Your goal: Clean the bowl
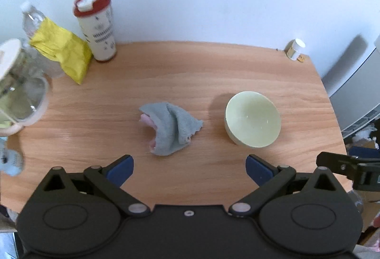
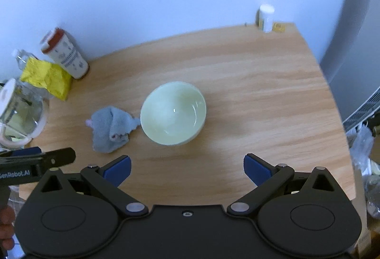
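- Green bowl (image 2: 173, 113) sits upright on the wooden table (image 2: 261, 92), seemingly touching a grey cloth (image 2: 110, 129).
- Left gripper (image 1: 189, 170) and right gripper (image 2: 187, 170) hover with jaws spread, holding nothing.

— Was there room to reach in?
— Yes. I saw bare wooden table (image 2: 261, 92) between my open grippers and the bowl (image 2: 173, 114), and more to its right.
— Anything in the way?
— A grey cloth (image 2: 111, 128) lay just left of it; a canister (image 1: 96, 26), yellow bag (image 1: 63, 50) and glass jug (image 1: 19, 90) crowded the far-left corner.
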`<state>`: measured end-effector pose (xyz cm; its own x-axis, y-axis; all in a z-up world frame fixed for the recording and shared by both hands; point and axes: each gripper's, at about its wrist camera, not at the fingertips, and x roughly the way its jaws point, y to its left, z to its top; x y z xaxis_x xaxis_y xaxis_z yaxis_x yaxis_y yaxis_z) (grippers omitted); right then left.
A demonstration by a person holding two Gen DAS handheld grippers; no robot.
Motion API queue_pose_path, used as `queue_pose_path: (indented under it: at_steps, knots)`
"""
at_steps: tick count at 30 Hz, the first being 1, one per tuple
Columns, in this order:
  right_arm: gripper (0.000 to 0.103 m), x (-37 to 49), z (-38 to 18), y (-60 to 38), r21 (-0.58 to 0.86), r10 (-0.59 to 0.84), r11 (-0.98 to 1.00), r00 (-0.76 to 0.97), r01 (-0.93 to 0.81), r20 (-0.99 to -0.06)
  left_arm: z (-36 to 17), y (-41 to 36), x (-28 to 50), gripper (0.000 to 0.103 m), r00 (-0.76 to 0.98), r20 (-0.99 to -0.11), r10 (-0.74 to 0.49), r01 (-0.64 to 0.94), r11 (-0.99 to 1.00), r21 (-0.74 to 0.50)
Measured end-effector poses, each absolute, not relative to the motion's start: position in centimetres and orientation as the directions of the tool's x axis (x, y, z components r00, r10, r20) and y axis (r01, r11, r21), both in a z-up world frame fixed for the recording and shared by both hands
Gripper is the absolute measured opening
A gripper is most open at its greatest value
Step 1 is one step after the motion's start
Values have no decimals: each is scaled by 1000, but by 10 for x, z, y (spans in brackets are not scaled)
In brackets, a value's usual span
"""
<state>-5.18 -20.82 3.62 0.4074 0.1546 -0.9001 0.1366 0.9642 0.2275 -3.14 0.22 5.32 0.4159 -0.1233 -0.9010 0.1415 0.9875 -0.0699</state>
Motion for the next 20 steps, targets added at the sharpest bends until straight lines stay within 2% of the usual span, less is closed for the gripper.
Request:
queue_pose_path:
  at_steps: [5,14,20]
  knots:
    - [102,-65,58,-215,225,172,971,427,77,-888,63,-8,-53,103,427,-898,-104,121,991,-57]
    - [102,-77,46,-217,236,210,971,377,25,-902,64,-16,-70,103,436,-895,-98,84,994,-68]
    - [102,-81,45,-217,223,197,975,390,23,-899,65,-25,-72,102,454,-888,-69,87,996,-33]
